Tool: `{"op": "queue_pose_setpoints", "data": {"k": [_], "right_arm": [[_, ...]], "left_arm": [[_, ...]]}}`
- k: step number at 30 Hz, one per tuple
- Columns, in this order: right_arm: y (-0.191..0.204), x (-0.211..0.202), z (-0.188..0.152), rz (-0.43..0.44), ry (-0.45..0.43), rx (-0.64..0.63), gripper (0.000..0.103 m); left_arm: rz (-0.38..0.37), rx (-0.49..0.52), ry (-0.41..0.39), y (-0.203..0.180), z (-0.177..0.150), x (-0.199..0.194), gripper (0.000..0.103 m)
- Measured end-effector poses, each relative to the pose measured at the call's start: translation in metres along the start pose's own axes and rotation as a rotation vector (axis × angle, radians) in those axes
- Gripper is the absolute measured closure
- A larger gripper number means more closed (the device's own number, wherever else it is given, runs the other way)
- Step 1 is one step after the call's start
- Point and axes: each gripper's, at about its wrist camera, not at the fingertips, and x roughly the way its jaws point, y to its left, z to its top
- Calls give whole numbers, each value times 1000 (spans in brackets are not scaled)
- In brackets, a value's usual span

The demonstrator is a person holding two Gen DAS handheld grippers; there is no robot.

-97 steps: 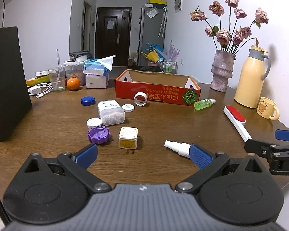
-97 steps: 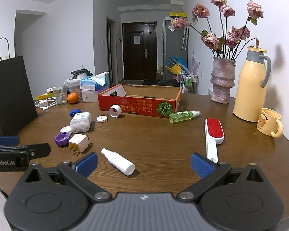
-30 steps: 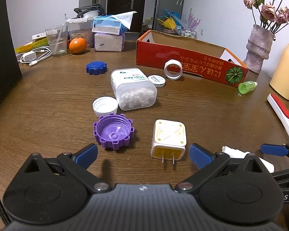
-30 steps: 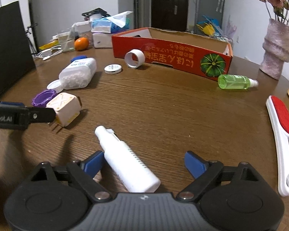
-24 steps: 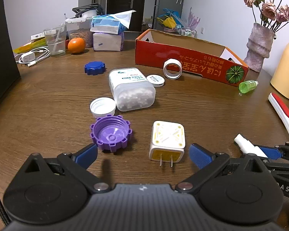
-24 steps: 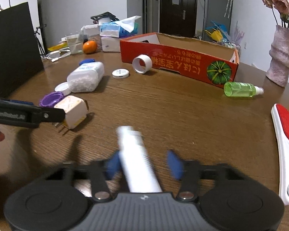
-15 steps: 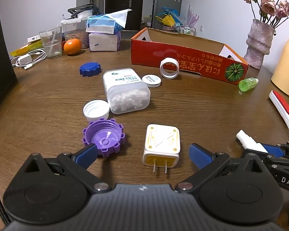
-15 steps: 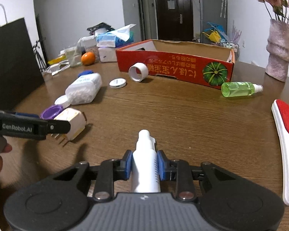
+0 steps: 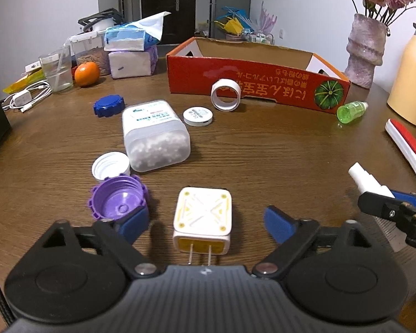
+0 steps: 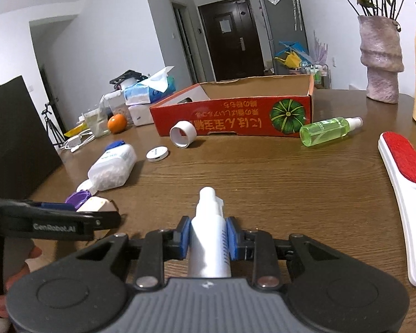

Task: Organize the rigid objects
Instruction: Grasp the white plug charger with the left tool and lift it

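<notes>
A white and yellow plug adapter (image 9: pixel 202 219) lies on the brown table, prongs toward the camera, between the blue pads of my left gripper (image 9: pixel 205 223). Its jaws are closing and a gap still shows on both sides of the adapter. My right gripper (image 10: pixel 208 236) is shut on a white spray bottle (image 10: pixel 209 236), nozzle pointing ahead, lifted a little off the table. The red cardboard box (image 9: pixel 252 88) (image 10: pixel 235 116) stands open at the back. From the left wrist view, the right gripper (image 9: pixel 391 205) and bottle tip appear at the right edge.
Close by lie a purple cap (image 9: pixel 118 201), a white cap (image 9: pixel 111 165), a clear pill box (image 9: pixel 154 136), a blue lid (image 9: pixel 108 105), a round white tin (image 9: pixel 198 116) and a tape roll (image 9: pixel 226 94). A green bottle (image 10: pixel 327 130) and red lint brush (image 10: pixel 405 177) lie right. A vase (image 10: pixel 380 61) stands behind.
The right gripper shut on the white spray bottle and lifted it off the table. The left gripper moved forward around the plug adapter and its jaws began to narrow.
</notes>
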Motion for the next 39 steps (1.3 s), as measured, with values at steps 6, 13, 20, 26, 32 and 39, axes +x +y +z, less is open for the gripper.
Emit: {"op": "queue_pose_setpoints", "data": {"k": [6, 13, 20, 26, 32, 39], "right_arm": [[-1, 1, 0, 6, -5, 7, 77], [1, 0, 0, 3, -9, 7, 77], [0, -1, 0, -7, -15, 11, 77], [-1, -3, 1, -12, -27, 19, 77], [-3, -6, 6, -22, -46, 30, 77], [-4, -12, 18, -28, -77, 28, 77]], "left_arm": [[-3, 27, 7, -5, -1, 5, 46], [-10, 36, -2, -5, -1, 5, 63], [-27, 39, -5, -9, 0, 3, 63], [-33, 48, -24, -15, 4, -2, 63], [-39, 57, -53, -21, 11, -10, 63], [-52, 57, -87, -27, 24, -19, 63]]}}
